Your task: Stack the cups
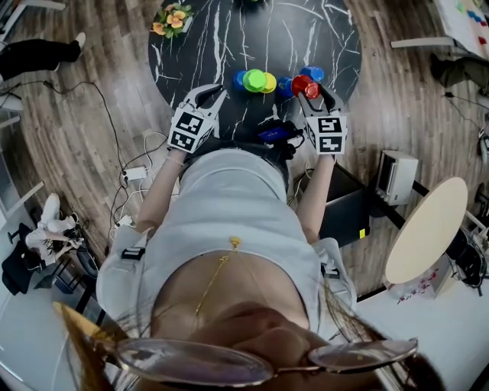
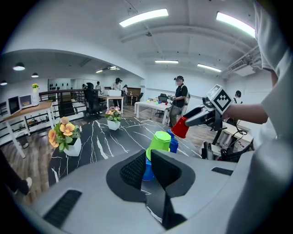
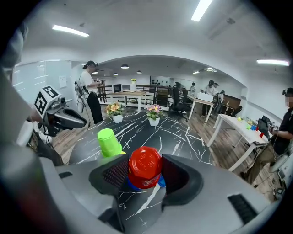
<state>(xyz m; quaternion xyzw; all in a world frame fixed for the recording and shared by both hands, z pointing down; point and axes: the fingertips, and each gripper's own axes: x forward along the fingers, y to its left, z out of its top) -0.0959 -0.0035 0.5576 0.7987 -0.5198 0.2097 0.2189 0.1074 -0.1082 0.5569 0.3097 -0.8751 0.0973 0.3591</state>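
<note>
My right gripper (image 1: pixel 309 88) is shut on a red cup (image 1: pixel 301 82), held tilted above the black marble table (image 1: pixel 229 38). In the right gripper view the red cup (image 3: pixel 145 166) fills the gap between the jaws, its base towards the camera, with a blue cup (image 3: pixel 161 182) on the table just beneath it. A green cup (image 1: pixel 254 79) sits upside down on a blue cup (image 1: pixel 239 80), with a yellow one (image 1: pixel 269 82) beside it. My left gripper (image 1: pixel 216 91) is shut and empty, just short of that stack. The green cup (image 2: pixel 160 141) shows beyond its jaws.
A pot of orange flowers (image 1: pixel 171 18) stands at the table's far left, and a second flower pot (image 3: pixel 153 114) is further back. Another blue cup (image 1: pixel 312 73) stands behind the red one. Cables (image 1: pixel 134 172) lie on the wooden floor at left; a round beige table (image 1: pixel 428 229) stands at right.
</note>
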